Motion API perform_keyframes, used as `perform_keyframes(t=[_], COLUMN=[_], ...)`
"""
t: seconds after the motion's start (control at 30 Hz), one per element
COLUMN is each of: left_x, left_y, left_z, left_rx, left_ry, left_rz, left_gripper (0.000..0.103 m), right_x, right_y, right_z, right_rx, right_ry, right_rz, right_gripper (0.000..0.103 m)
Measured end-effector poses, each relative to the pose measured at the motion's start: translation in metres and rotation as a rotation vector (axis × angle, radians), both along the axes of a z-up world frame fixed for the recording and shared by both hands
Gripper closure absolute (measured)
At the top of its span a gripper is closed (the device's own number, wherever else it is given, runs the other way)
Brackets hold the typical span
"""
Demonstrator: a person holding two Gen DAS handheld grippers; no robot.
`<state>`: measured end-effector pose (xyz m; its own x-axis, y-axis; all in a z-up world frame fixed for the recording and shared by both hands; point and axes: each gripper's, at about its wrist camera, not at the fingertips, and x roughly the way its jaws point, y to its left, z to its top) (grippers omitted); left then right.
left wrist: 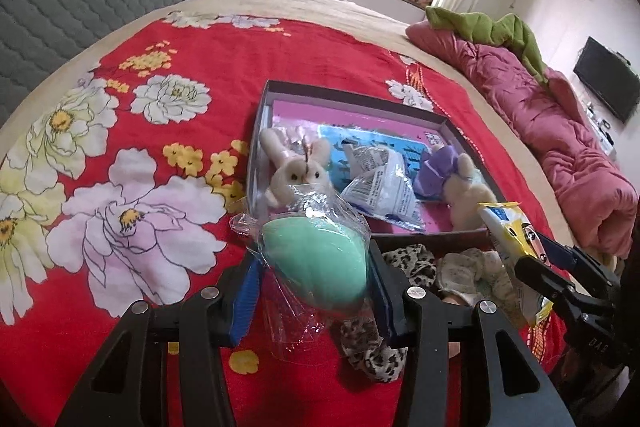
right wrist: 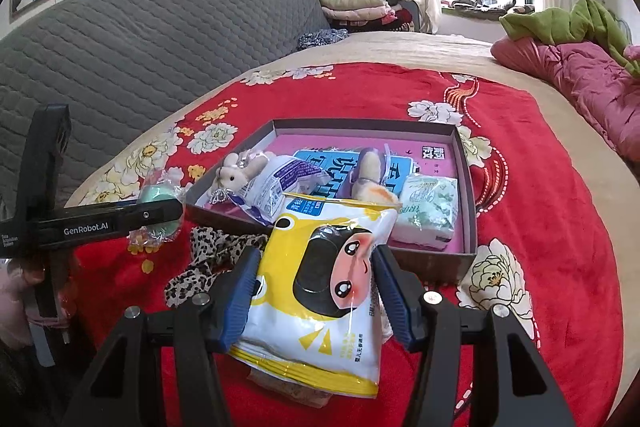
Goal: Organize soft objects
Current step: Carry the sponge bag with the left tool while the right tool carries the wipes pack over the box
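Observation:
My left gripper (left wrist: 314, 267) is shut on a mint-green sponge (left wrist: 316, 251) in crinkly clear wrap, held just above the red floral bedspread near the front left corner of an open grey box (left wrist: 360, 95). My right gripper (right wrist: 314, 287) is shut on a yellow-and-white pack of wipes (right wrist: 320, 267) in front of the box (right wrist: 360, 125). Inside the box lie a white bunny (left wrist: 300, 171), a plush in a purple dress (left wrist: 460, 179), white packets (left wrist: 380, 183) and a green tissue pack (right wrist: 428, 211). A leopard-print cloth (right wrist: 216, 247) lies below the grippers.
A crumpled pink quilt (left wrist: 560, 131) with a green cloth (left wrist: 492, 27) on it runs along the right side of the bed. The grey quilted headboard (right wrist: 160, 39) stands behind. Folded clothes (right wrist: 360, 9) are stacked by the window. Pale baby clothes (left wrist: 464, 267) lie beside the leopard cloth.

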<state>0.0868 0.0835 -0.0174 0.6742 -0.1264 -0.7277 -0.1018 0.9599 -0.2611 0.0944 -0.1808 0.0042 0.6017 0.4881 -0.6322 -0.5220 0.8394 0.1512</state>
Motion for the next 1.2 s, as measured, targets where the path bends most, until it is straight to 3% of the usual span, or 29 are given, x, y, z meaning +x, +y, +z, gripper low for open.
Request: perform_keyframes(t=[0.6, 1.2], left_x=[0.023, 0.062], left_y=[-0.009, -0.014], left_z=[0.017, 0.012], left_rx=[0.027, 0.061], left_ry=[-0.063, -0.072], left_rz=[-0.024, -0.048], left_gripper=[0.053, 0.053], right_x=[0.019, 0.048], right_y=[-0.023, -0.036], right_z=[0.022, 0.028], right_rx=[0.04, 0.037], right_ry=[-0.072, -0.117], right_rz=[-0.079, -0.135], right_gripper=[0.045, 0.045])
